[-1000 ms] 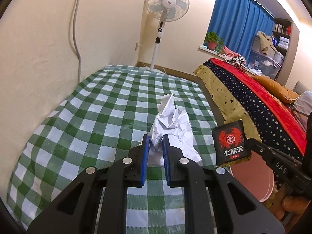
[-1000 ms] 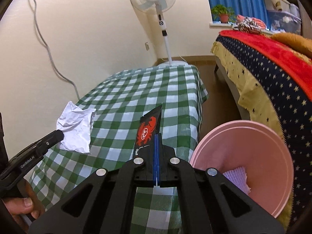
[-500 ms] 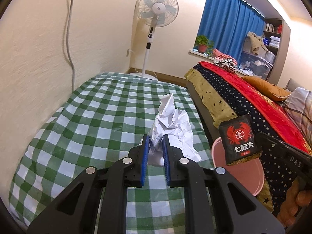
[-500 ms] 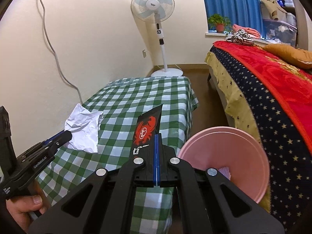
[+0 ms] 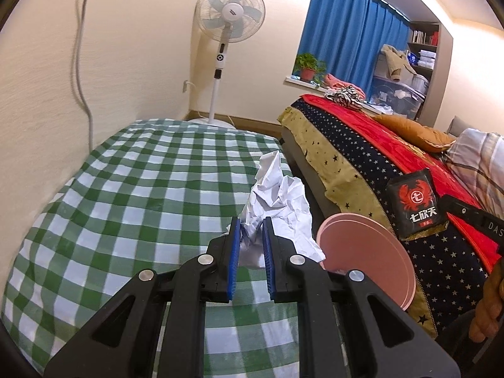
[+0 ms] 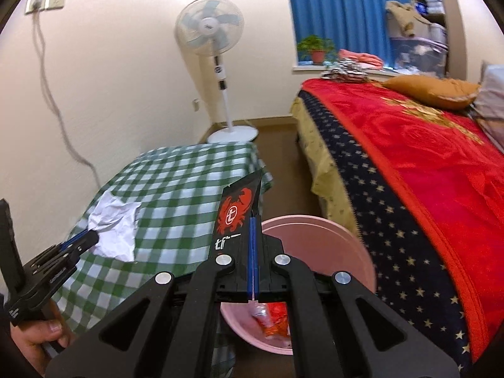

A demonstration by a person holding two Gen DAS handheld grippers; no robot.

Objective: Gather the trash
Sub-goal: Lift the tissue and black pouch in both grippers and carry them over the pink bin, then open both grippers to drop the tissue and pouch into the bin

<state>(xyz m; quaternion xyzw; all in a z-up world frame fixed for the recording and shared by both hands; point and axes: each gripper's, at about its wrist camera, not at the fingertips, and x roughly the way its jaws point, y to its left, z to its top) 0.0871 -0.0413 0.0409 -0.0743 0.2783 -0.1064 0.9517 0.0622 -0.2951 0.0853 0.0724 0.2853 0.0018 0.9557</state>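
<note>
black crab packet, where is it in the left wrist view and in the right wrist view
Left wrist view: the black crab packet is at the right edge, held up by the right gripper above the pink bin.
Right wrist view: the packet is at centre, clamped upright in the right gripper, just left of the bin.
Shared landmark: the white standing fan against the wall.

Cream walls, blue curtain [image 5: 346,31], standing fan [image 5: 228,19] — green-checked table [image 5: 126,189] beside red-blanketed bed [image 6: 425,163].
</note>
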